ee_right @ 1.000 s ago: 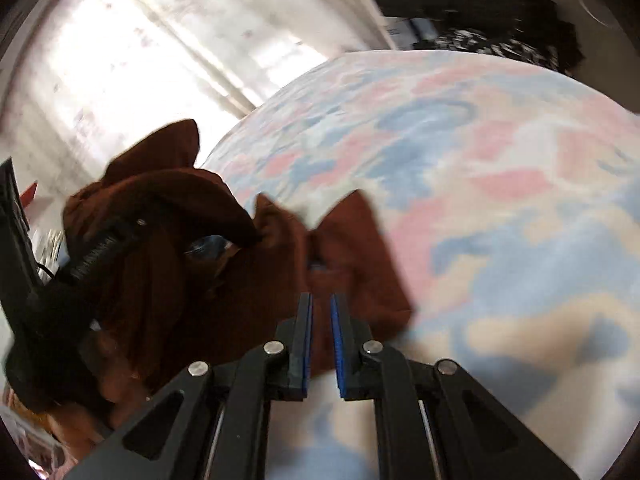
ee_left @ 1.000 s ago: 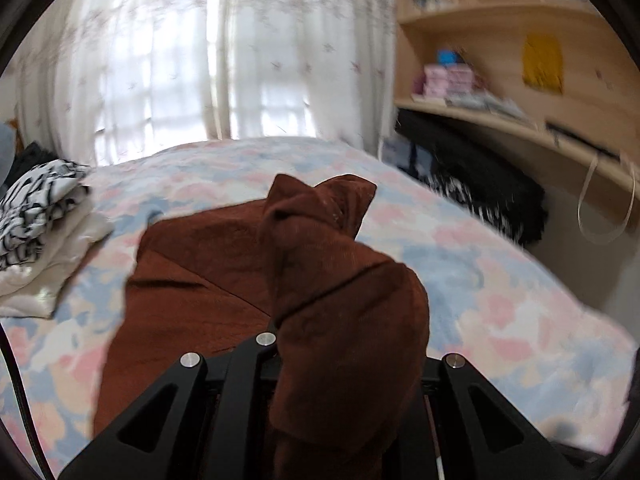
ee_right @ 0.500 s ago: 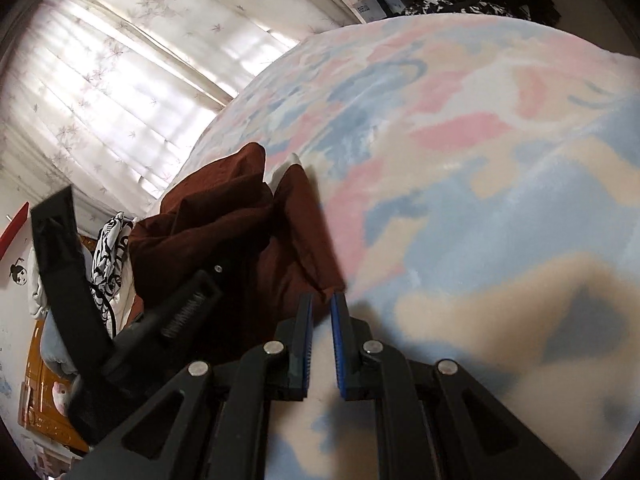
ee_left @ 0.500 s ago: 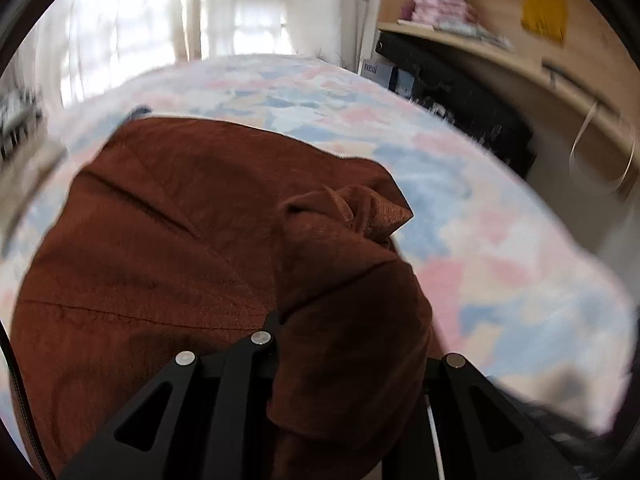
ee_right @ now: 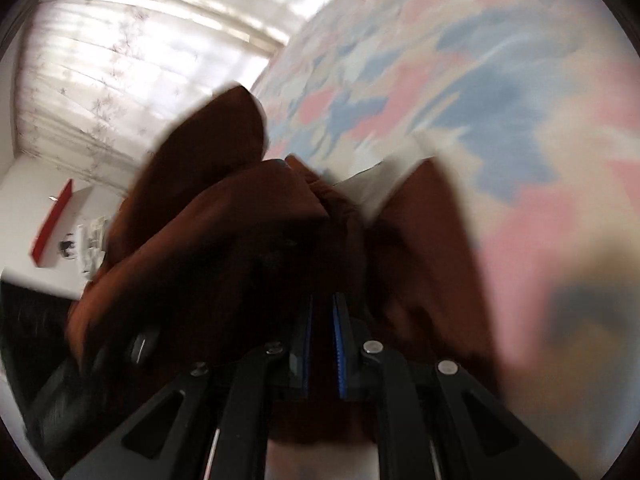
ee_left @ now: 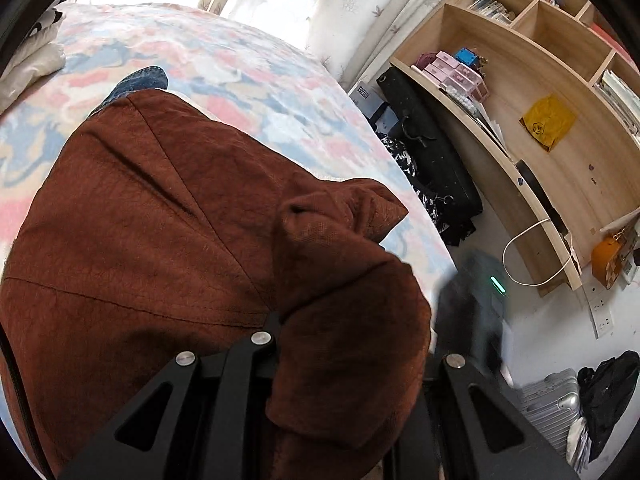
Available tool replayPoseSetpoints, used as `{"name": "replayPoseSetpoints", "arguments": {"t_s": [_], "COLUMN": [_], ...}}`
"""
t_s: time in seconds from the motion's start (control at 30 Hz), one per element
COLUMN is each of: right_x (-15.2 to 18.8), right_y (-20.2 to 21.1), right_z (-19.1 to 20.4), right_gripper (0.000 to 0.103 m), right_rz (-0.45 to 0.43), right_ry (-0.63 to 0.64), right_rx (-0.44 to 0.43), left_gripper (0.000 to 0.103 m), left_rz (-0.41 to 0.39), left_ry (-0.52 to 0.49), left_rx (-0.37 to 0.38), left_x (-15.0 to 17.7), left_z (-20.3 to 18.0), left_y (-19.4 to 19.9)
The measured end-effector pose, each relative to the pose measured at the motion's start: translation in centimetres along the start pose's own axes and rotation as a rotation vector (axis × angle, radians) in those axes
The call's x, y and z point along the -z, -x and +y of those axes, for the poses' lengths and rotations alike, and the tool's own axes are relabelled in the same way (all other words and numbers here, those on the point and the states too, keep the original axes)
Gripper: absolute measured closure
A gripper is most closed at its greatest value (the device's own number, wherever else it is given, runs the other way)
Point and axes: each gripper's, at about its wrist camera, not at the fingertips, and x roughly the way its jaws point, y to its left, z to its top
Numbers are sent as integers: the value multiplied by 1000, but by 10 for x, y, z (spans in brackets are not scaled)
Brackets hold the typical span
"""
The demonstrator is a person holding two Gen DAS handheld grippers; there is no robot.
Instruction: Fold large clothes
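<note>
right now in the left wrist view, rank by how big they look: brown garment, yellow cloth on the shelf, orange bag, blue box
1. brown garment, by far, though it is nearest the camera
2. yellow cloth
3. orange bag, close to the cloth, so unsure
4. blue box

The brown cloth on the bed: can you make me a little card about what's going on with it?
thing: brown garment
where: spread on the flowery bedspread
left gripper: shut on a bunched fold of the garment
right gripper: shut; blurry, so unclear if it pinches the cloth
nearby: folded clothes at the bed's far corner, wooden shelves
</note>
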Motion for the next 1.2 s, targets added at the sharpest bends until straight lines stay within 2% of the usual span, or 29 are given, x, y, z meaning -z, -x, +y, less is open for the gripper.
{"name": "replayPoseSetpoints", "arguments": {"t_s": [0.1,0.17,0.23,0.33,0.43,0.5,0.63,0.7,0.8,0.83,0.87,0.9,0.97,1.03,1.1,1.2], "right_x": [-26,-42,-54,-62,-74,-77,-64,-55,-44,-40,-36,-32,-25,-19,-17,-13], "right_y": [-13,-7,3,22,46,58,67,66,71,74,77,80,89,97,100,101], "right_z": [1,2,1,4,-4,-3,9,9,4,1,0,1,2,4,7,11], "right_gripper": [94,94,94,94,94,94,94,94,94,89,79,73,50,45,45,44], "right_rz": [-29,-97,-157,-248,-303,-321,-288,-254,-198,-174,-155,-148,-145,-145,-131,-99], "right_ry": [24,36,26,50,5,24,95,115,104,90,78,74,67,58,44,34], "right_rx": [48,90,82,161,137,158,223,252,262,252,238,231,219,191,167,150], "left_gripper": [91,90,89,85,84,84,81,76,66,64,61,42,13,10,10,10], "left_rz": [-20,-25,-25,-1,39,49,60,64,82,92,105,128,179,183,181,160], "left_ry": [-10,-24,-41,-87,-173,-247,-386,-408,-414,-419,-418,-410,-390,-397,-429,-423], "left_rx": [-6,-15,-32,-67,-158,-261,-425,-452,-409,-393,-373,-320,-182,-113,-86,-74], "left_x": [-1,2,3,9,25,39,59,59,54,52,48,45,44,46,51,56], "left_z": [3,-1,-6,-14,-24,-32,-45,-50,-49,-49,-50,-48,-48,-55,-59,-49], "left_y": [7,6,1,-12,-34,-56,-93,-94,-85,-81,-77,-69,-55,-33,-11,25]}}
